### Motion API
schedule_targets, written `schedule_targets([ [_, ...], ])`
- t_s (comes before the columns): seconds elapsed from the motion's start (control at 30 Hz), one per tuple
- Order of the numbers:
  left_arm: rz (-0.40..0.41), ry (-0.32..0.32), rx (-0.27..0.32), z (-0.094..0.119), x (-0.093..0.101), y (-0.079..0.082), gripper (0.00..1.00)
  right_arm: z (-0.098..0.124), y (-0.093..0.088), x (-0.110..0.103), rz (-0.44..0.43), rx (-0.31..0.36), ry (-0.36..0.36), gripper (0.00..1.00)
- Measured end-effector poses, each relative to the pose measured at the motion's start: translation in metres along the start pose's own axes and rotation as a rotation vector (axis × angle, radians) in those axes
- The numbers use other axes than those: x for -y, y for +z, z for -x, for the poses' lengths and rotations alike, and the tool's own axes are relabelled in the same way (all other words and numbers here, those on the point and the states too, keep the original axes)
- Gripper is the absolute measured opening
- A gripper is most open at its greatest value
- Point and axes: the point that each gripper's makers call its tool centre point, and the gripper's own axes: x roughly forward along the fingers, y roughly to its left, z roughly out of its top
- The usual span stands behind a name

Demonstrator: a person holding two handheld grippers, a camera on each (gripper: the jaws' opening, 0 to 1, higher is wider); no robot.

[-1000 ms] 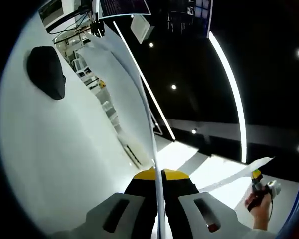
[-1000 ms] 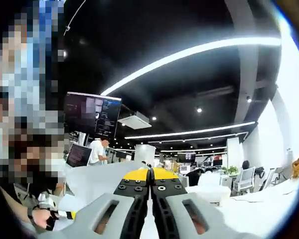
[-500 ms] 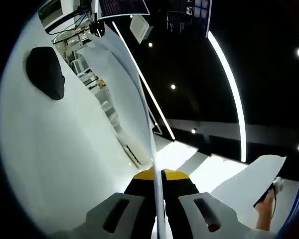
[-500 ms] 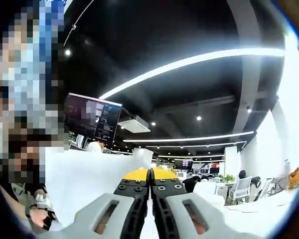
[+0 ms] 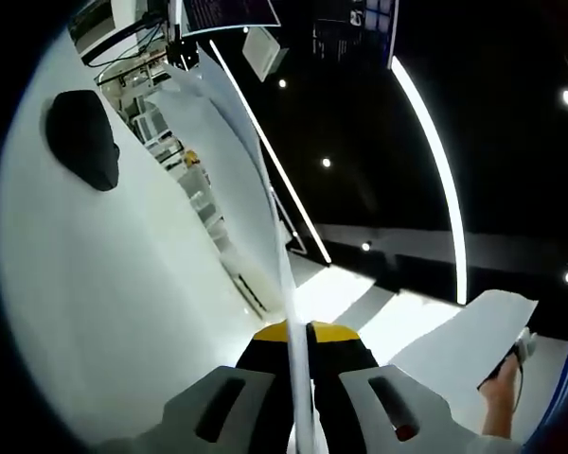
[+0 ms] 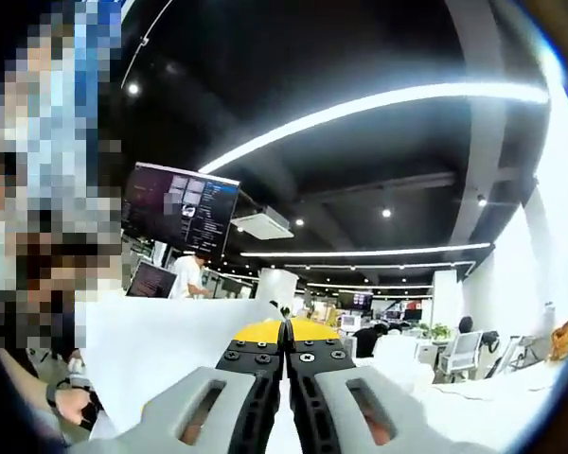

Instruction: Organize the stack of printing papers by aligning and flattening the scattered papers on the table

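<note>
In the left gripper view my left gripper (image 5: 298, 331) is shut on a white sheet of paper (image 5: 239, 175), which I see edge-on rising from between the jaws toward the top. A second white sheet (image 5: 464, 348) hangs at the lower right, with a hand (image 5: 499, 397) under it. In the right gripper view my right gripper (image 6: 286, 329) is shut, and that sheet (image 6: 161, 350) spreads to the left from its jaws. A hand (image 6: 71, 405) shows at its lower left corner.
The white table (image 5: 95, 303) stands tilted along the left with a black rounded object (image 5: 80, 137) lying on it. Beyond are a dark monitor (image 6: 180, 208), a standing person (image 6: 186, 276), office chairs (image 6: 464, 345) and long ceiling lights.
The sheet at my right gripper has turned from edge-on to broad face and now covers that gripper in the left gripper view. It has risen at the left of the right gripper view. My left gripper's hold is unchanged.
</note>
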Motion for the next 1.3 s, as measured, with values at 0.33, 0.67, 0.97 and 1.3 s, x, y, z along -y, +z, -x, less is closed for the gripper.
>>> schedule_targets([
  [0.33, -0.01, -0.005, -0.008, 0.0, 0.001, -0.001, 0.06, -0.008, -0.015, -0.005, 0.018, -0.038, 0.01, 0.0],
  [0.67, -0.024, -0.005, -0.012, 0.0, 0.002, -0.003, 0.06, -0.036, -0.035, -0.007, 0.067, -0.125, 0.025, 0.0],
  [0.97, -0.032, -0.004, -0.017, 0.0, 0.002, -0.004, 0.06, -0.07, -0.056, -0.018, 0.114, -0.219, 0.07, 0.0],
  [1.3, -0.038, -0.009, -0.019, 0.0, 0.002, -0.005, 0.06, -0.099, -0.08, -0.026, 0.097, -0.33, 0.136, 0.0],
])
